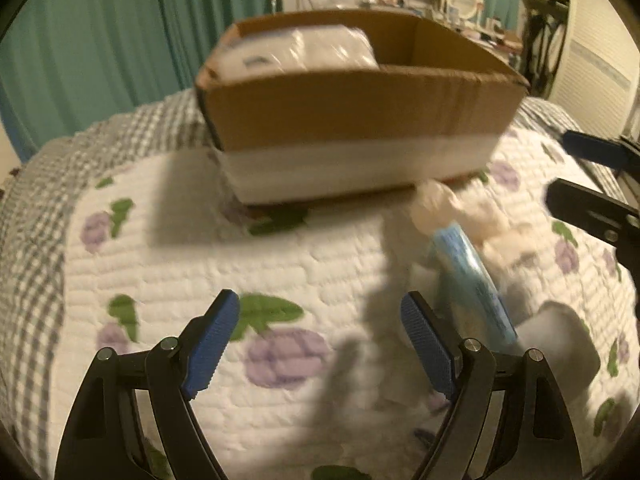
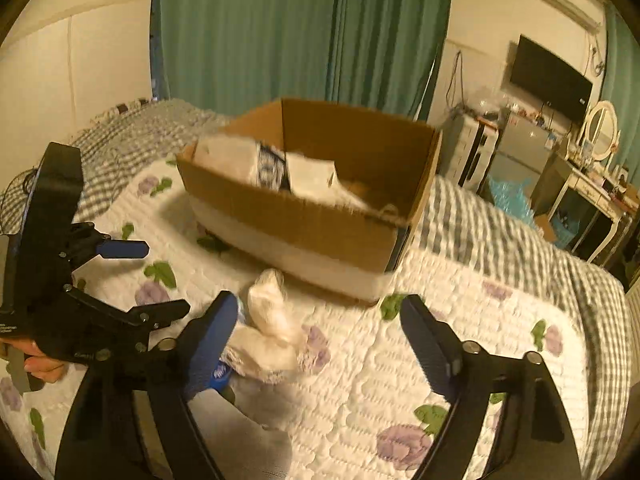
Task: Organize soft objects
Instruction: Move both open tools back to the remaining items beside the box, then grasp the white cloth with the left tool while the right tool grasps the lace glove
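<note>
Home bedroom: quilted bed, green curtains, vanity mirror, wall TV.

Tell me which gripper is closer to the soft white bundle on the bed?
Right, though it is close. The right gripper hangs just over the bundle, which lies beside its left finger. The left gripper is off to the bundle's left, short of it.

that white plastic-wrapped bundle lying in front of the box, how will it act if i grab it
The bundle looks bulgy and creased, so it will probably squash and sag rather than hold shape. Its glossy wrap may slip between the jaws. Lying on the soft quilt, it should drag or bunch up, not roll, if pushed.
</note>
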`<action>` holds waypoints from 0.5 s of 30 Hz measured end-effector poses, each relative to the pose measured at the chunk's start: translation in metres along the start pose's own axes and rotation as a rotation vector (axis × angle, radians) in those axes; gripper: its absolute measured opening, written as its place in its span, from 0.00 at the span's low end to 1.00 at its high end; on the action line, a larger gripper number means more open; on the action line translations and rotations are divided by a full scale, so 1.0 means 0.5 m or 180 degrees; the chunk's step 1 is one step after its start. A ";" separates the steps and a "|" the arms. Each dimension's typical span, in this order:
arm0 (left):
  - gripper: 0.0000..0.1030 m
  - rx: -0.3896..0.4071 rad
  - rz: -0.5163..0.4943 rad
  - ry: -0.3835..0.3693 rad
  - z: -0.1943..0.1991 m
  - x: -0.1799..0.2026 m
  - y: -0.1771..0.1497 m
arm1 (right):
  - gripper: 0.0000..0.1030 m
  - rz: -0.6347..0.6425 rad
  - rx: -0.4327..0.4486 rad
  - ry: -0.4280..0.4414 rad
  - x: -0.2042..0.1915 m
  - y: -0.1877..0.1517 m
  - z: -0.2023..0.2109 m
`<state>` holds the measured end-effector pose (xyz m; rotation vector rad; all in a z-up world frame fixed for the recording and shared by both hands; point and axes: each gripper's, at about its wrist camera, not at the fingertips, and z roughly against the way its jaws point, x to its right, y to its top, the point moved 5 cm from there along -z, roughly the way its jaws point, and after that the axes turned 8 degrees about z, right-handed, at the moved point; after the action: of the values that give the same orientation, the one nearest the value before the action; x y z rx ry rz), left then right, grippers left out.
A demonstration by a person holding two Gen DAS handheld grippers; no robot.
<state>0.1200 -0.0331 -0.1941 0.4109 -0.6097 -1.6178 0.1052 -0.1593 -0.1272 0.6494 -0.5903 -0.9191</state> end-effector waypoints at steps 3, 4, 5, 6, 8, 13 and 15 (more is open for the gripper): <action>0.80 -0.0009 -0.0037 -0.0112 0.003 0.015 -0.017 | 0.80 0.0003 -0.0067 0.0037 0.000 -0.014 -0.018; 0.80 -0.0021 -0.0055 -0.0156 0.006 0.021 -0.022 | 0.80 -0.0003 -0.0094 0.0055 0.000 -0.019 -0.023; 0.80 -0.0039 -0.0088 -0.0208 0.008 0.029 -0.027 | 0.80 -0.0012 -0.0117 0.0071 0.000 -0.024 -0.028; 0.80 -0.0074 -0.0147 -0.0247 0.006 0.040 -0.034 | 0.80 -0.0018 -0.0134 0.0081 0.000 -0.027 -0.032; 0.80 -0.0146 -0.0236 -0.0228 -0.004 0.054 -0.040 | 0.80 -0.0010 -0.0178 0.0097 -0.001 -0.037 -0.039; 0.80 -0.0351 -0.0198 -0.0200 -0.047 0.062 -0.046 | 0.80 0.0047 -0.0284 0.0126 -0.013 -0.057 -0.062; 0.80 -0.0315 -0.0222 -0.0179 -0.051 0.069 -0.044 | 0.80 0.0063 -0.0328 0.0148 -0.019 -0.058 -0.071</action>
<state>0.1130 -0.0697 -0.2248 0.3177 -0.5603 -1.7234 0.1102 -0.1554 -0.1736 0.5701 -0.5037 -0.9075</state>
